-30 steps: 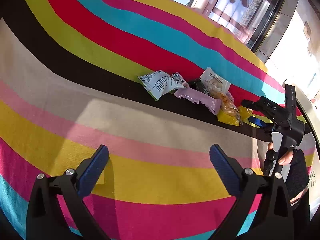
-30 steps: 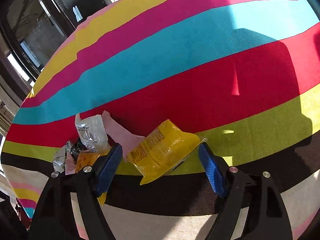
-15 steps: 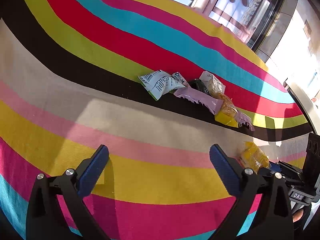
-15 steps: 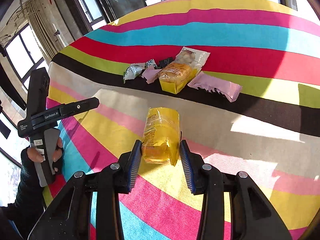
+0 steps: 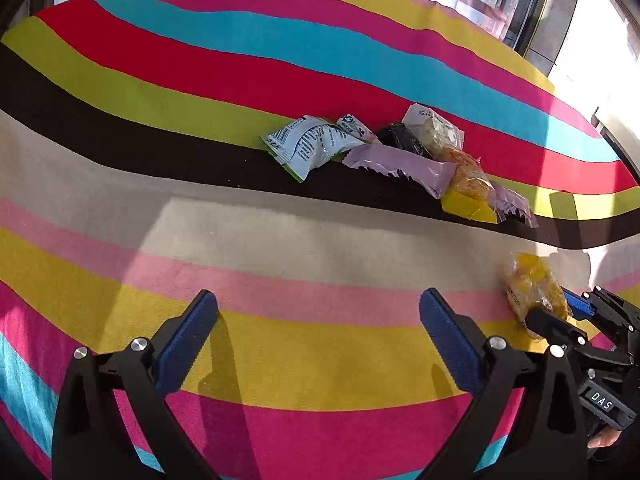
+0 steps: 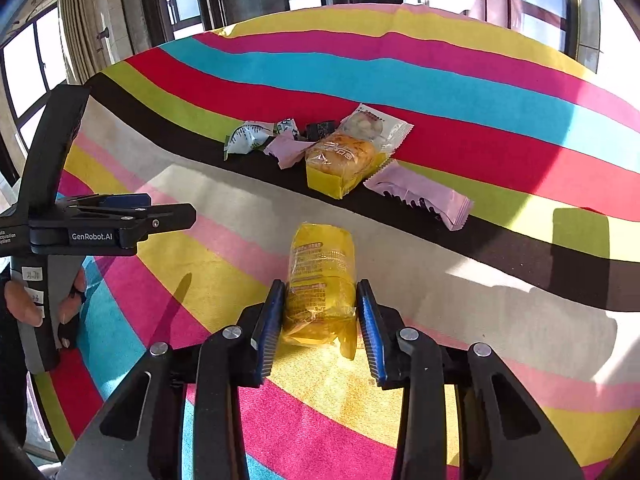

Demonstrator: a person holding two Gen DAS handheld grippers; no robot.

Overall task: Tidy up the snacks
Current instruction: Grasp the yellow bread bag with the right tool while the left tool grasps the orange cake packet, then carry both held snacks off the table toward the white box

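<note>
While the blue pads squeeze in:
Right tool: jaws just closing, pinching the yellow snack pack over the striped desk.
Left tool: wide apart, nothing inside.
Right view only: hand.
Snack pile: labels unreadable.

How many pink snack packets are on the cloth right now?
2. One pink packet lies in the pile beside the green-and-white packet; the other pink packet lies right of the yellow-boxed cake. More could be hidden under the pile.
</note>
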